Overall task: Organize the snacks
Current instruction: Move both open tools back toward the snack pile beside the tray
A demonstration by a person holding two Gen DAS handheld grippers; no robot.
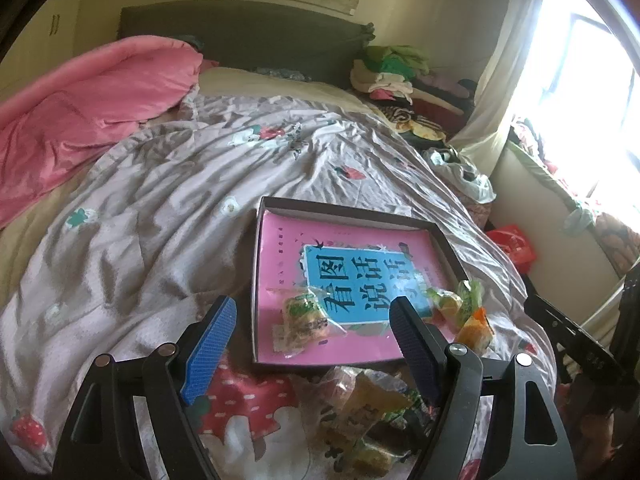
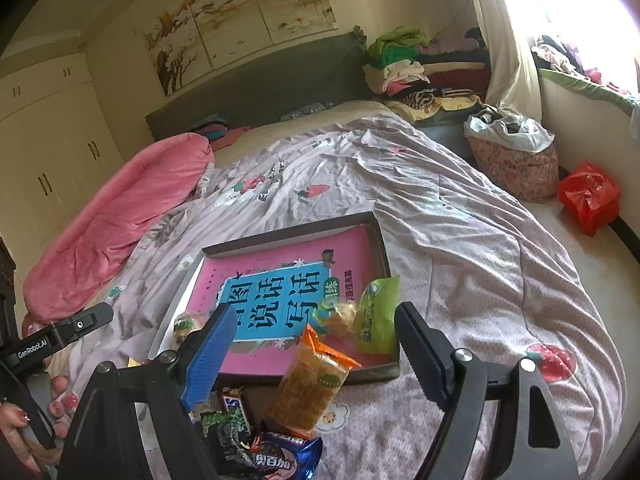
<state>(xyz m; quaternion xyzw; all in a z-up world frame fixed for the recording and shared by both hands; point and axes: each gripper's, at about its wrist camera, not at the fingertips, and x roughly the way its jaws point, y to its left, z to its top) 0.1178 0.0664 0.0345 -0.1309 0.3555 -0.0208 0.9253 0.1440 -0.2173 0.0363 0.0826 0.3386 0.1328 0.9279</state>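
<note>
Left wrist view looks down on a shallow dark box [image 1: 404, 219] lying on the bed, its floor covered by a pink book [image 1: 280, 248] with a blue title panel. Inside the box, a clear-wrapped cake snack [image 1: 306, 314] rests on the book near the near-left corner, and a green-wrapped snack [image 1: 452, 300] lies by the near-right corner. An orange-topped packet [image 1: 476, 330] leans at the box's near-right edge; whether it is inside or just outside I cannot tell from here. In front of the box, a heap of wrapped snacks [image 1: 368, 412] sits on the quilt [image 1: 160, 200]. The left gripper [image 1: 312, 340] hangs above the box's near edge, its jaws spread wide and holding nothing.

From the right wrist view, the green packet [image 2: 378, 312] stands inside the box [image 2: 288, 236] near its right wall, while the orange-topped packet [image 2: 312, 388] leans over the box's near rim. A Snickers bar [image 2: 236, 404] and a blue Oreo pack [image 2: 284, 456] lie on the quilt just before the box. The right gripper [image 2: 314, 344] also has its jaws parted and empty.

The bed carries a rumpled strawberry-print quilt and a pink duvet [image 2: 132, 208]. Folded clothes [image 2: 404, 64] are stacked by the dark headboard [image 2: 260, 88], a painting [image 2: 240, 16] hangs above, and a red bag [image 2: 588, 196] sits on the floor near the bright window
</note>
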